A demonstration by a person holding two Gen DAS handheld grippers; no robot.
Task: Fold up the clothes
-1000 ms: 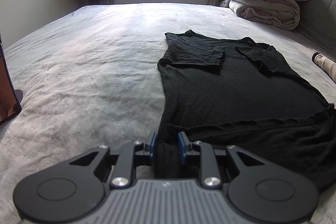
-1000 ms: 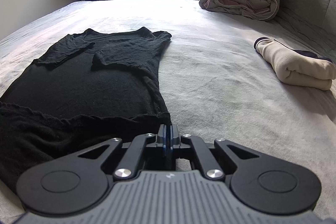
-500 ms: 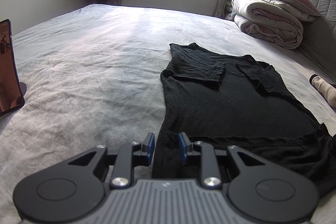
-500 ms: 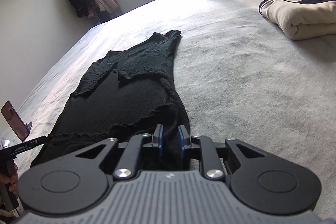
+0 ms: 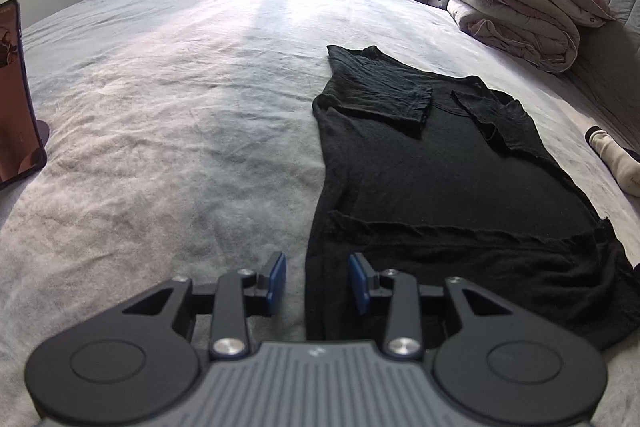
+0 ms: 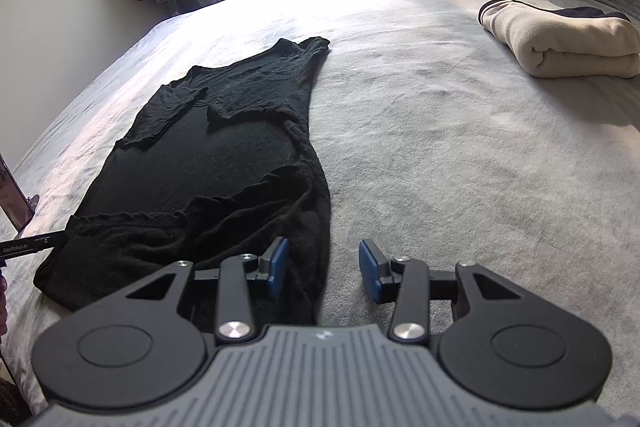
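Left tongs [image 5: 317, 278] stood open, pads straddling the near-left hem corner of the black shirt [image 5: 440, 179], gripping nothing. Right tongs [image 6: 323, 269] were also open, wider, with the near-right hem edge lying between the pads, not pinched.

Shirt lay lengthwise on the bed [image 5: 160, 147], collar at the far end, both sleeves folded in over the chest, and the hem end bunched and rumpled closest to the tongs.

Handling, my read: thin knit, light, floppy, no stiffness, so it would drape and drag on the fuzzy cover rather than slide. Best grip points looked like the two hem corners, pinched through all layers.

View differences: left wrist showed a phone on a stand [image 5: 18, 95] and only the tip of the cream garment [image 5: 614, 163]. Right wrist showed that cream garment [image 6: 560, 43] whole and folded, well apart from the shirt, plus the left tool's tip at the far hem corner.
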